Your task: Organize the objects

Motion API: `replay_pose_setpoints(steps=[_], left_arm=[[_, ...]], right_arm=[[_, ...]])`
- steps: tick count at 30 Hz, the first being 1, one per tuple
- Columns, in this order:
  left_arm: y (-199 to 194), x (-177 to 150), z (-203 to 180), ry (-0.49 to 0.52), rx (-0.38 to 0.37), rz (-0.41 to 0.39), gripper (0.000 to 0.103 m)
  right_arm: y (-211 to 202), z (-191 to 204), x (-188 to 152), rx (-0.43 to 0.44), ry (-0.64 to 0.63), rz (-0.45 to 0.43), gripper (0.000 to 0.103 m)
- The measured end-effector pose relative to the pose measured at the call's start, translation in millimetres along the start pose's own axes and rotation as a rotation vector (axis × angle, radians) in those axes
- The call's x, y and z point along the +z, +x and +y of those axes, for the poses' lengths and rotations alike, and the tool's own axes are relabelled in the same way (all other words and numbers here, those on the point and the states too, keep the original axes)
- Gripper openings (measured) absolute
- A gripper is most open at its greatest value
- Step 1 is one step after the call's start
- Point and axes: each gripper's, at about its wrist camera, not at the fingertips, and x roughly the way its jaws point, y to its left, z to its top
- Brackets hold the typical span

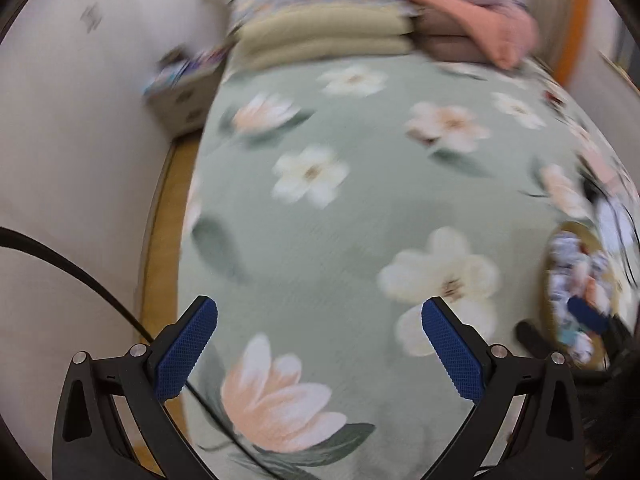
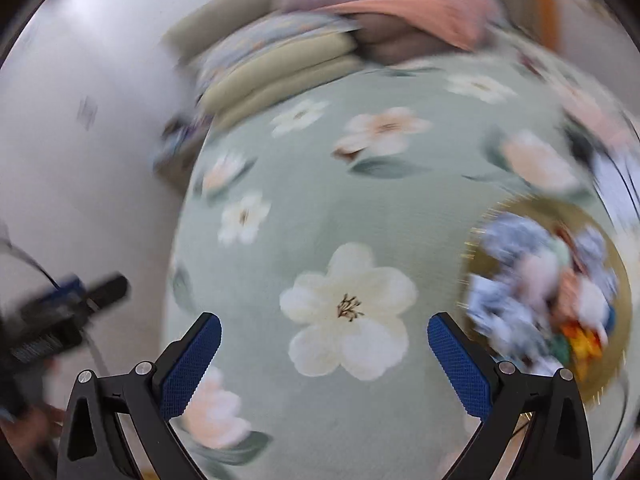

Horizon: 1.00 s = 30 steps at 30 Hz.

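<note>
Both views are motion-blurred. A round golden tray point(image 2: 600, 384) lies on the right side of a bed and holds a pile of small blue-white, pink and orange wrapped items point(image 2: 536, 288). The tray also shows at the right edge of the left wrist view point(image 1: 546, 292). My right gripper point(image 2: 324, 360) is open and empty, above the bedspread just left of the tray. My left gripper point(image 1: 320, 344) is open and empty over the bedspread's left half. The right gripper's blue pad shows by the tray in the left wrist view point(image 1: 588, 314). The left gripper shows at the left edge of the right wrist view point(image 2: 68, 300).
The bed has a green floral bedspread point(image 1: 360, 208). Folded beige quilts and pillows point(image 1: 320, 36) with a pink blanket point(image 1: 500, 32) are stacked at its far end. A white wall point(image 1: 80, 160) runs along the left, with a spotted box point(image 1: 180, 92) beside the bed. A black cable point(image 1: 80, 272) hangs at left.
</note>
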Motion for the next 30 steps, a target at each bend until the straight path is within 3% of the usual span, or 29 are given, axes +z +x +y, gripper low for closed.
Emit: replay_pose_setpoints(steps=[2, 5, 10, 12, 14, 30], left_arm=[[50.6, -32.8, 22.2, -0.102, 0.008, 0.06, 0.103], [109.8, -73.3, 30.1, -0.185, 0.008, 0.097, 0.103], [182.8, -111.3, 19.5, -0.134, 0.044, 0.12, 0.103], [176.2, -121.0, 18.5, -0.146, 0.032, -0.045, 0.103], [174.9, -133.6, 17.2, -0.159, 0.031, -0.13, 0.103], [181.4, -130.1, 20.5, -0.157, 0.03, -0.118, 0.103]], right_arm=[[41.2, 19.7, -19.9, -0.019, -0.094, 0.036, 0.103], [100.6, 29.7, -57.1, -0.027, -0.138, 0.08, 0.103], [157.6, 12.1, -92.0, -0.162, -0.131, 0.054, 0.103], [176.9, -0.9, -102.4, -0.192, -0.105, 0.075, 0.103], [170.7, 0.3, -113.2, -0.184, -0.174, -0.058, 0.103], [172.8, -5.4, -117.3, -0.173, -0.168, -0.064, 0.103]])
